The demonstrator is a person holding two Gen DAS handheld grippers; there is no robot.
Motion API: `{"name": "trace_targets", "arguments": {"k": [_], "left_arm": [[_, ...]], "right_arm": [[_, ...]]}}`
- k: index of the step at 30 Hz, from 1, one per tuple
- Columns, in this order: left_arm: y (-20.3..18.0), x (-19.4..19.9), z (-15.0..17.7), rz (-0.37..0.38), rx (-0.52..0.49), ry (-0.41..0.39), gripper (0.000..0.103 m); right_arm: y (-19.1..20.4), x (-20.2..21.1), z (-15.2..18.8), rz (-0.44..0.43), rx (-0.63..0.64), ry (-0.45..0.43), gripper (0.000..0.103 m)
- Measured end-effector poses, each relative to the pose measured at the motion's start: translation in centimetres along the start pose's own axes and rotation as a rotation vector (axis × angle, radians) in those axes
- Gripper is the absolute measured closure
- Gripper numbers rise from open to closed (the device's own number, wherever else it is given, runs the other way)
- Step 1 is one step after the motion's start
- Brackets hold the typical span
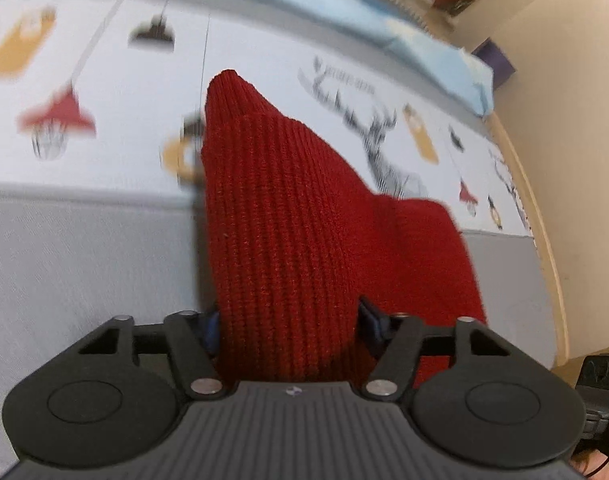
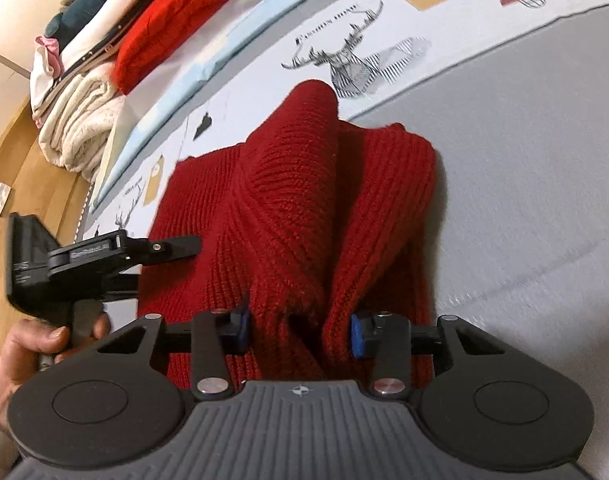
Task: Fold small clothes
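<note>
Both tools [image 1: 288, 328] [image 2: 300, 332] clamped on bunched red knit garment [image 2: 288, 200].

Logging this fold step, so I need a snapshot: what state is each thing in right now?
Red knit garment: bunched, partly lifted, held at two spots.
Left gripper: shut on the garment.
Right gripper: shut on the garment.
Clothes pile: folded, stacked behind.
Printed cloth: spread flat.

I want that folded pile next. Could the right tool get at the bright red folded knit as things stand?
Probably not yet: the right tool has the dark red sweater bunched between its fingers, and the bright red folded knit lies far off, beyond the printed cloth.
</note>
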State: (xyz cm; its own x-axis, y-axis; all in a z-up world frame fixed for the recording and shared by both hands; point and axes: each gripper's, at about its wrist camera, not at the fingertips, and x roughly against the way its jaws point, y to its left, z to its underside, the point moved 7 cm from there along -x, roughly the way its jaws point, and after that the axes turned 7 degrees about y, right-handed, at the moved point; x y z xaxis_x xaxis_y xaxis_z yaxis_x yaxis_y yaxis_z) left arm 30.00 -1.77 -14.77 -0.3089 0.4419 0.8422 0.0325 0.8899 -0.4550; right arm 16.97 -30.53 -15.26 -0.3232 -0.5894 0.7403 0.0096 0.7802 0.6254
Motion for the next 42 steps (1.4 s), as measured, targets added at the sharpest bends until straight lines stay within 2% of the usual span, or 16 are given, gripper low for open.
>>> {"name": "trace_targets", "arguments": {"k": [7,9,14,15,17,19,22,24,27,29,31,35,36,37,39,42], "left_arm": [[0.3,6.0,-4.5,-0.073,-0.145,-0.221,0.042],[1.6,7.0,-5.7,-0.091,-0.13,-0.253,0.042],[5.7,9.8,-8.0,-0.112,-0.014,-0.34,0.042],[6.3,10.8,-8.4,-0.114,-0.003,-0.38,0.039],[7.3,11.9,-8.5,-0.119,0.021,-0.403,0.026],[8.1,11.7,-8.1,-0.101,0.039,-0.341,0.026],[9.7,9.4,-6.4,-0.076,0.085,-0.144,0.025],[10.5,7.8,-4.8,-0.052,0.125,-0.026,0.025],[11.6,5.7,-2.4,-0.021,0.19,0.077,0.024],[12.2,5.2,-1.7,-0.009,0.232,0.076,0.018],[12.5,5.0,-1.2,-0.001,0.257,0.065,0.018],[12.7,4.9,-0.6,0.005,0.277,0.044,0.018],[12.6,4.7,-0.5,0.006,0.277,0.037,0.018],[12.7,4.5,-0.4,0.01,0.279,0.032,0.019],[13.0,4.5,-0.3,0.022,0.298,0.007,0.021],[13.1,5.1,-0.5,0.023,0.326,-0.052,0.025]], "right_arm": [[3.6,-2.2,-3.9,-0.048,0.008,-0.094,0.06],[5.2,-2.9,-5.2,-0.069,0.021,-0.128,0.06],[8.7,-4.9,-7.6,-0.095,0.071,-0.176,0.06],[9.0,-5.3,-8.0,-0.089,0.074,-0.182,0.06],[9.2,-6.3,-8.6,-0.051,0.072,-0.181,0.059],[8.9,-7.8,-8.8,0.037,0.087,-0.136,0.055],[7.2,-9.1,-8.2,0.109,0.042,-0.068,0.041],[6.4,-8.7,-8.1,0.083,-0.016,-0.052,0.04],[6.2,-8.2,-7.0,0.073,-0.017,0.009,0.04],[6.0,-8.3,-5.7,0.101,-0.003,0.06,0.04],[5.4,-8.2,-4.8,0.103,-0.023,0.093,0.04],[4.6,-8.3,-2.9,0.103,-0.069,0.156,0.052],[4.7,-8.2,-2.7,0.104,-0.062,0.158,0.059],[4.8,-8.2,-2.7,0.105,-0.054,0.155,0.064],[5.0,-8.0,-3.1,0.103,-0.046,0.134,0.083],[6.3,-7.1,-4.1,0.112,0.012,0.034,0.086]]}}
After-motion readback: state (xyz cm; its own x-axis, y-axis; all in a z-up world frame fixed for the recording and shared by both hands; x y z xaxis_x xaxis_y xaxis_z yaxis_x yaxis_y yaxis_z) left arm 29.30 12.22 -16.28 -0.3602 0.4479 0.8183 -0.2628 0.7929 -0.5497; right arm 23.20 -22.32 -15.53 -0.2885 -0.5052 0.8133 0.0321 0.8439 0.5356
